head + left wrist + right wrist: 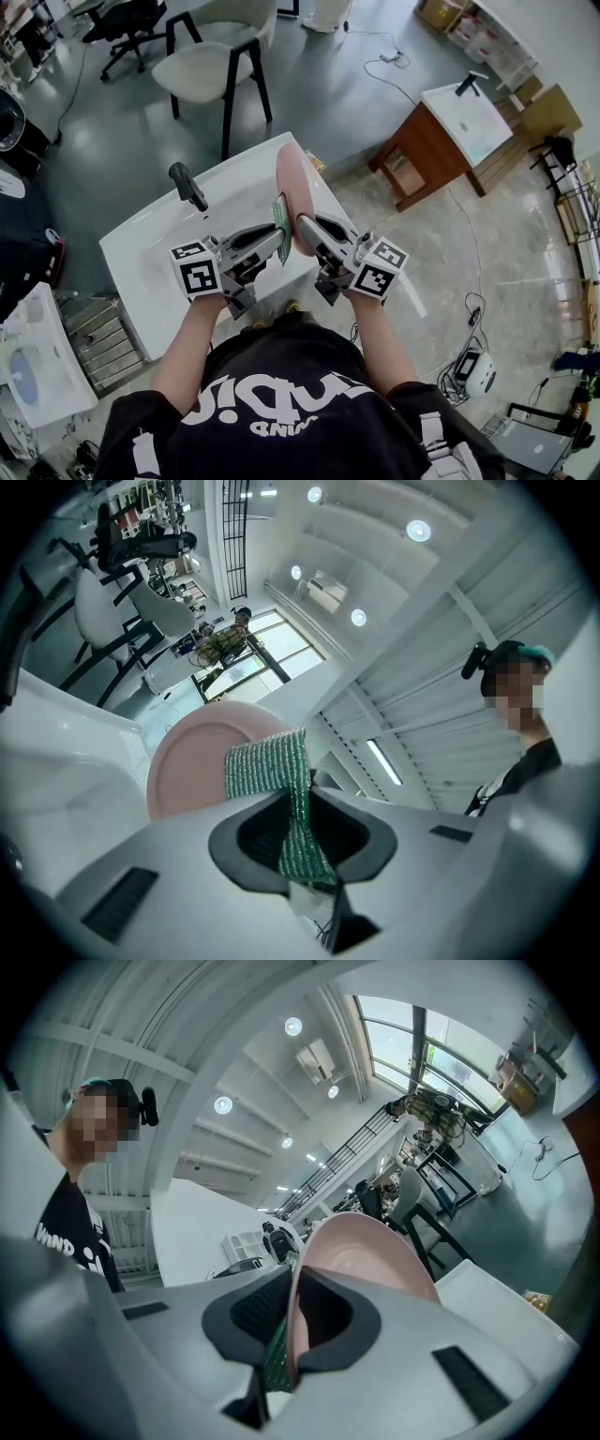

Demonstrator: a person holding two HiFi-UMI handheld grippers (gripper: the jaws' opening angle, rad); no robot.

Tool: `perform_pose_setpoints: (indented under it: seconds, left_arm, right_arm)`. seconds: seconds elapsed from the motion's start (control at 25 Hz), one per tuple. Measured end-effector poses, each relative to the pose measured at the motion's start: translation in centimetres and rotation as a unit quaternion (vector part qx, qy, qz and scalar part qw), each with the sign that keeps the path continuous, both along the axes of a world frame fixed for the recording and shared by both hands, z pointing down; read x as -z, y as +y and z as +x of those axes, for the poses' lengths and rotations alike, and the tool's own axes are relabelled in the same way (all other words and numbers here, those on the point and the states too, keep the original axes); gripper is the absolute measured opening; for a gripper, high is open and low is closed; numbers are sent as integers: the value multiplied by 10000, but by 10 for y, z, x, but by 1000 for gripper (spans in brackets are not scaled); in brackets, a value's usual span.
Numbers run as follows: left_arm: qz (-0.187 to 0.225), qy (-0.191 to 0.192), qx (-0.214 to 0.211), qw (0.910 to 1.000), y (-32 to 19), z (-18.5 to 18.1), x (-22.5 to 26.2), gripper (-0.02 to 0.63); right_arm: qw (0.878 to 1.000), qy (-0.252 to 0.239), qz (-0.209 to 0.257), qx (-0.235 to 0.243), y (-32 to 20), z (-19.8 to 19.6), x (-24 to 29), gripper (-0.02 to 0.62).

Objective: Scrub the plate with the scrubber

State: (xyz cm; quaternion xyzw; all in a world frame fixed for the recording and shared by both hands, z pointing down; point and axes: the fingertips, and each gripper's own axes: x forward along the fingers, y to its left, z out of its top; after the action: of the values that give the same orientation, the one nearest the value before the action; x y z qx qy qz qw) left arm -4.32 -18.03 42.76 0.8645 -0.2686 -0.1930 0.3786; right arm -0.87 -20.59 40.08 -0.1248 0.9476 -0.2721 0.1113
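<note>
I think the scrubbing is going on: the left gripper (278, 246) pinches the green woven scrubber (272, 761) right beside the round pink plate (366, 1251), which the right gripper (305, 228) grips tight by its edge, upright over the white sink (150, 253), so next comes rubbing it across.

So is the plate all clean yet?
I can't tell yet. Done: the right tongs grip the pink plate on edge over the white sink, and the left tongs grip the green scrubber. In hand: the scrubber sits right at the plate's face. Left: the scrubbing itself, since the pictures don't show how clean the plate is.
</note>
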Motion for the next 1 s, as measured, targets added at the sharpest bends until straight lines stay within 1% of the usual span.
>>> perform_pose_setpoints:
  seconds: [0.08,0.24,0.4,0.56,0.68,0.8,1.0]
  left_arm:
    - [59,-42,128,9999,-7,-7,4,78]
    - [143,-333,433,9984,-22,-25,3,78]
    - [105,-450,759,9960,-34,-42,1,78]
    - [29,-574,965,9937,-42,-53,-4,78]
    - [-43,-677,1010,9926,-45,-57,-11,78]
    - [-153,-765,993,9920,-42,-60,-22,78]
    - [-262,-820,813,9930,-33,-51,-36,77]
  right_arm:
    - [9999,-2,-44,95,5,-1,-1,41]
    - [9993,-58,-78,368,22,-10,3,43]
    - [9982,-83,32,592,41,-16,13,44]
    - [9974,-103,175,689,55,-16,26,44]
    - [9971,-82,345,679,58,-16,34,44]
    - [9966,-135,420,696,57,-18,40,44]
    - [9964,-235,492,651,55,-17,50,44]
